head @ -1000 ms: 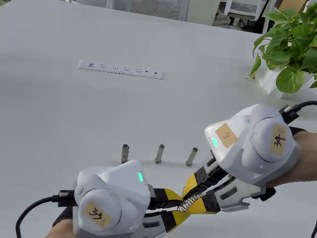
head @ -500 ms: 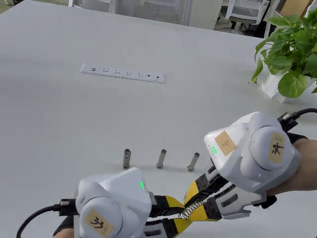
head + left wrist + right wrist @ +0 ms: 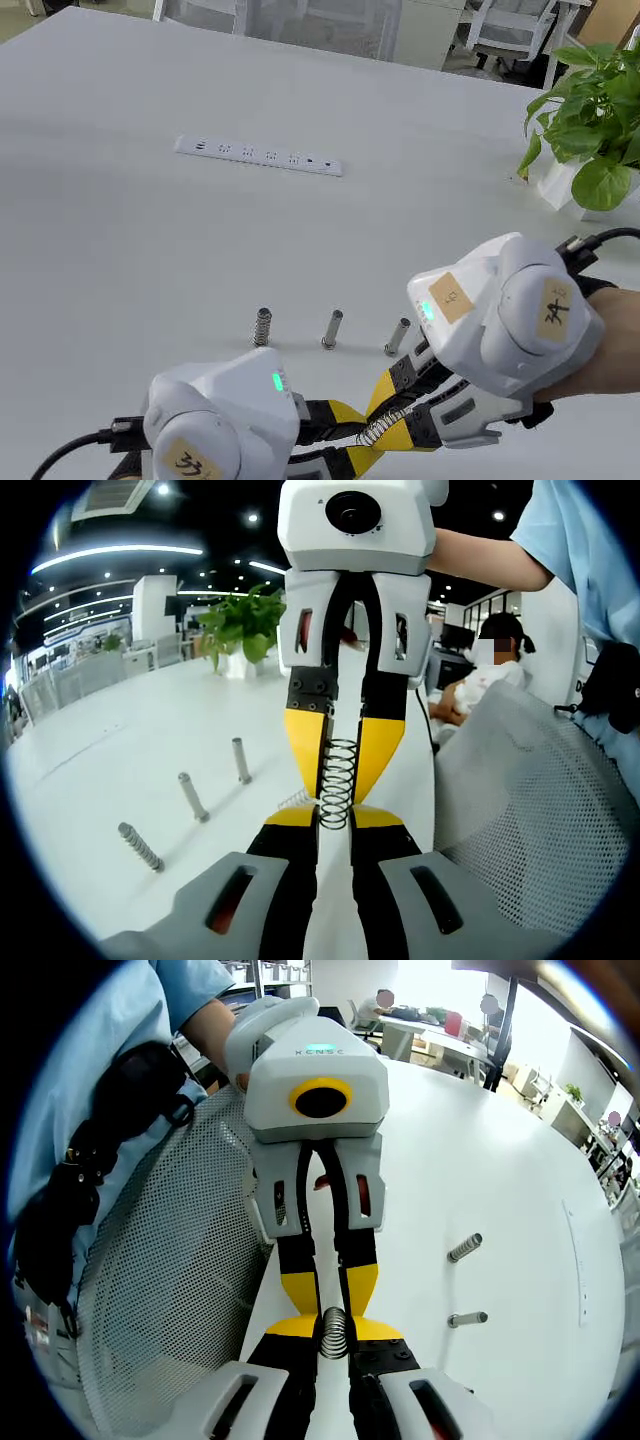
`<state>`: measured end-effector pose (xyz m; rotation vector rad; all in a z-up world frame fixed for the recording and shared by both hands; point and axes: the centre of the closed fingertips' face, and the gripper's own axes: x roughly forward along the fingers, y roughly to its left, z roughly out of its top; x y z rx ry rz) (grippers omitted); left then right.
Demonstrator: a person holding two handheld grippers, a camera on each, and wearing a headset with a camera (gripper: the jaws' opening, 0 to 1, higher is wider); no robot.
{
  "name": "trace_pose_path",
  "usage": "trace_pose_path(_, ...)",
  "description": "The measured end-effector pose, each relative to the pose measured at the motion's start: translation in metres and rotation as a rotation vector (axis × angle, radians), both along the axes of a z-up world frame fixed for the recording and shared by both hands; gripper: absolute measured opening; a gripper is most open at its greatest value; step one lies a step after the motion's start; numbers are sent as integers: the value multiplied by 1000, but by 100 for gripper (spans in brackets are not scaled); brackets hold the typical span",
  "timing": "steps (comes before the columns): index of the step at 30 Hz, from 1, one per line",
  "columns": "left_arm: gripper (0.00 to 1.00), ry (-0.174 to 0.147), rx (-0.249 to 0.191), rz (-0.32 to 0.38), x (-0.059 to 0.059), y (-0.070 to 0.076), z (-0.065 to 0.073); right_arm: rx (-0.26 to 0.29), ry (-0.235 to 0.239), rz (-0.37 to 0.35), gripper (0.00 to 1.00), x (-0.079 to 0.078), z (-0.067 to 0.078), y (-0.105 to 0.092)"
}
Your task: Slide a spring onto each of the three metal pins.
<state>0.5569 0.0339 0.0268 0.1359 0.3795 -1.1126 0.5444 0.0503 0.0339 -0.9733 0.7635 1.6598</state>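
Left hand-held gripper (image 3: 352, 437) and right hand-held gripper (image 3: 397, 408) were both pinched on one spring (image 3: 378, 427), one at each end, held close to me and short of the pins. The spring's axis ran flat from one to the other, but the pins stood upright on the table (image 3: 120, 230) ahead, so I reckoned it needed tipping vertical. Left pin (image 3: 263, 327) already carried a spring; middle pin (image 3: 333, 329) and right pin (image 3: 398, 336) were bare, with the right hand-held gripper nearer.

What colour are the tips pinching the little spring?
The tips on the spring are yellow, clearest in the left gripper view.
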Motion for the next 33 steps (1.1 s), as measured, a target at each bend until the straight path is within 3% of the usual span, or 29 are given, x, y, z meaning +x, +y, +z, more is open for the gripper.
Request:
trace_pose_path(5, 21, 6, 18, 42, 3, 9, -7, 25, -21, -25, 8, 8, 3, 3)
trace_pose_path(14, 46, 5, 6, 149, 22, 30, 0, 32, -41, -37, 8, 14, 6, 0)
trace_pose_path(21, 74, -22, 48, 260, 34, 54, 2, 29, -65, -28, 8, 19, 6, -3)
trace_pose_path(24, 77, -9, 27, 303, 37, 63, 4, 26, -70, -23, 8, 20, 6, -5)
trace_pose_path(33, 84, 12, 36, 362, 38, 88, -1, 5, -88, -9, 8, 26, 7, -9)
